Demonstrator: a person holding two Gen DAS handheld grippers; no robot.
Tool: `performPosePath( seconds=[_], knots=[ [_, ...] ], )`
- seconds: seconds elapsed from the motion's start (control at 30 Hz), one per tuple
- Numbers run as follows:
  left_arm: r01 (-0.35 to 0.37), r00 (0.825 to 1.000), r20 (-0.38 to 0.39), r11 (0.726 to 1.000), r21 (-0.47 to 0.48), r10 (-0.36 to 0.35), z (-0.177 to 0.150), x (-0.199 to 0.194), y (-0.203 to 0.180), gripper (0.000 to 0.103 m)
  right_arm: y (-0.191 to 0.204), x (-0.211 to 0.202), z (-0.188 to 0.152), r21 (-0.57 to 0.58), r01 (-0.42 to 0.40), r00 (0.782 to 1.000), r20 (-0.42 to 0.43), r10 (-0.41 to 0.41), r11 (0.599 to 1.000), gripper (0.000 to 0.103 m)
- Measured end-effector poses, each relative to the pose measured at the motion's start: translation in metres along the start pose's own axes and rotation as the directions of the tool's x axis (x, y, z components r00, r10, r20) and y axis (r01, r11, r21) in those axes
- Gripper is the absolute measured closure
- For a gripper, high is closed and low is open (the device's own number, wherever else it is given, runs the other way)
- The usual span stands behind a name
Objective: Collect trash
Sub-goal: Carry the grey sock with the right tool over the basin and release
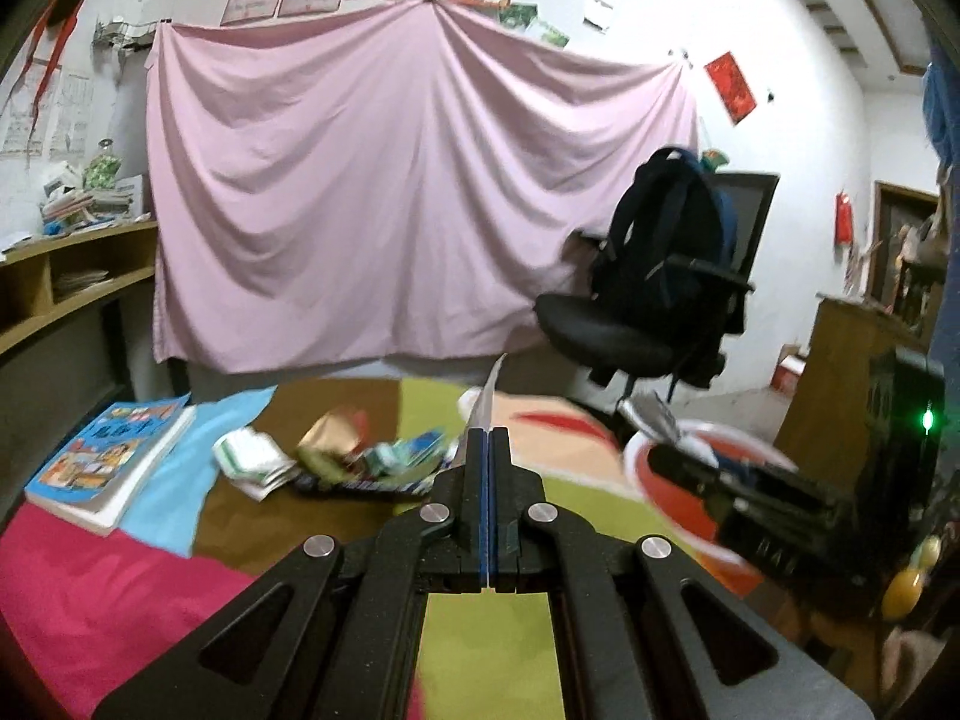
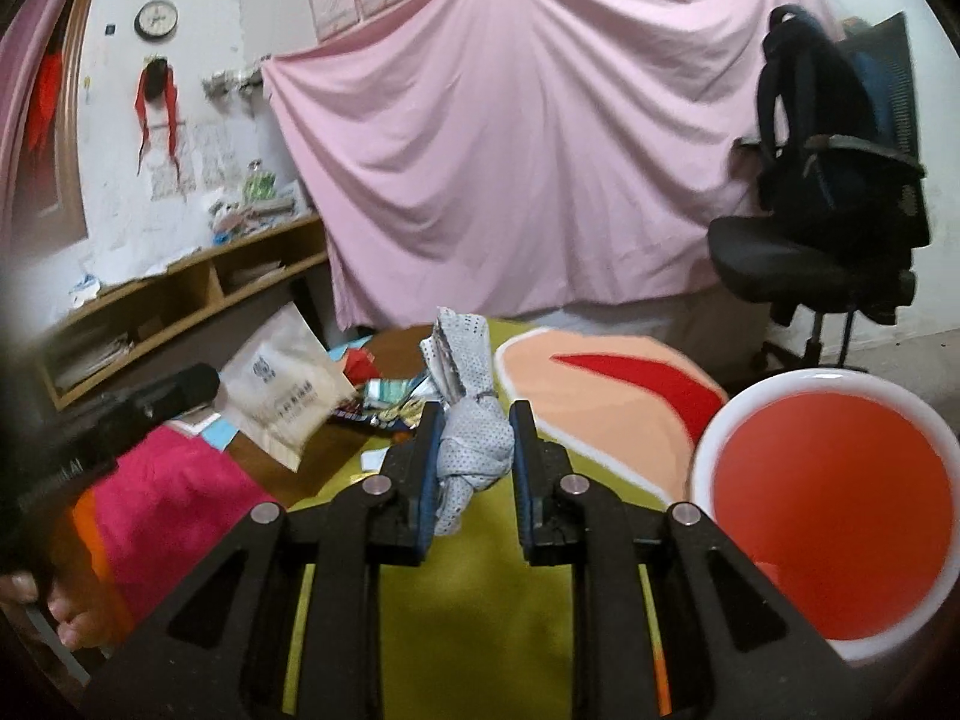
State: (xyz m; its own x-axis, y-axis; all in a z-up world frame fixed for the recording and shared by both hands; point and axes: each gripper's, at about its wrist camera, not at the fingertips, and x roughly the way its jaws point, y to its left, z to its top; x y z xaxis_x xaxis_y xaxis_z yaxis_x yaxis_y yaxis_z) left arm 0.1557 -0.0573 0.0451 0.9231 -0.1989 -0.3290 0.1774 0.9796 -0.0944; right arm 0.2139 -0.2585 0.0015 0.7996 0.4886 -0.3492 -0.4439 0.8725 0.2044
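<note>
black right gripper fingers clamp knotted grey perforated trash; left gripper, shut, pinches thin paper. next, both are carried to the red white-rimmed bowl.

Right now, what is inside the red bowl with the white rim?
In the right wrist view the red bowl with the white rim shows only bare red interior. In the left wrist view the right gripper, holding a crumpled grey dotted wrapper, covers part of it.
</note>
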Motion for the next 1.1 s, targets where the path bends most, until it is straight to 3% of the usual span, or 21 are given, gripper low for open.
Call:
performPosePath(
  seconds=[0.23,0.43,0.63,0.8,1.03,1.1],
  knots=[
    [0.112,0.993,0.03,0.993,0.028,-0.113,0.018,0.019,-0.045,0.103,-0.034,-0.032,0.01,0.063,0.109,0.988,0.107,-0.115,0.992,0.052],
    [0.211,0.977,0.01,0.976,0.052,-0.211,0.028,0.047,-0.087,0.103,-0.076,-0.053,0.013,0.154,0.21,0.965,0.128,-0.23,0.965,0.052],
    [0.296,0.954,-0.062,0.954,0.045,-0.294,0.026,0.082,-0.126,0.103,-0.112,-0.061,0.007,0.241,0.292,0.946,0.07,-0.316,0.926,0.051],
    [0.328,0.938,-0.131,0.944,0.041,-0.32,0.021,0.109,-0.148,0.103,-0.14,-0.061,0.0,0.307,0.337,0.935,0.001,-0.355,0.89,0.051],
    [0.36,0.909,-0.223,0.933,0.003,-0.351,0.011,0.135,-0.159,0.103,-0.16,-0.059,-0.01,0.37,0.361,0.93,-0.07,-0.362,0.856,0.049],
    [0.374,0.894,-0.255,0.927,-0.031,-0.369,0.009,0.144,-0.158,0.103,-0.165,-0.058,-0.011,0.383,0.365,0.928,-0.081,-0.362,0.849,0.049]
  ],
)
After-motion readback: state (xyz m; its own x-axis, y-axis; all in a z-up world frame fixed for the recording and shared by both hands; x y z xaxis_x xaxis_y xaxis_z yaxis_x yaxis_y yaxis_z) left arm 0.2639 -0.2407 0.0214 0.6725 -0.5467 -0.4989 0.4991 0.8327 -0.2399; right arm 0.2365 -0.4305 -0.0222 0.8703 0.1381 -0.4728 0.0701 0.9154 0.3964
